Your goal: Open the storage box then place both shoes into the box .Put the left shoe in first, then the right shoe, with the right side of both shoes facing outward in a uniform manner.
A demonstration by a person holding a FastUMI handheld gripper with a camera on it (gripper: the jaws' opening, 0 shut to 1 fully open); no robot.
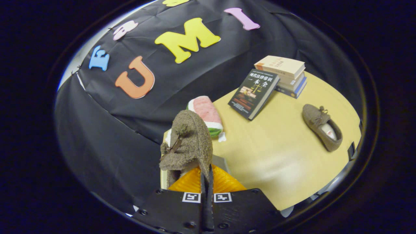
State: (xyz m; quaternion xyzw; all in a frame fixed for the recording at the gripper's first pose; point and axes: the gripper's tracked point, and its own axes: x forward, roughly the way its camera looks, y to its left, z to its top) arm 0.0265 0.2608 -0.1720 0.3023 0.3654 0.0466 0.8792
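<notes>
A brown suede shoe (190,143) with a small lace bow hangs in the air, toe pointing away from me, held at its collar by my gripper (206,177). The two orange fingers (224,182) are pressed together on the shoe's side wall. A second matching brown shoe (321,126) lies on the wooden table (276,152), far off to the right beyond the fingers, its opening showing a pale lining. Under the held shoe a grey edge (221,161) shows; I cannot tell if it is the storage box.
A watermelon-slice cushion (208,115) lies at the table's far edge, just behind the held shoe. A dark book (253,94) leans against a stack of books (286,76) at the far right corner. The table's near edge curves off at the right.
</notes>
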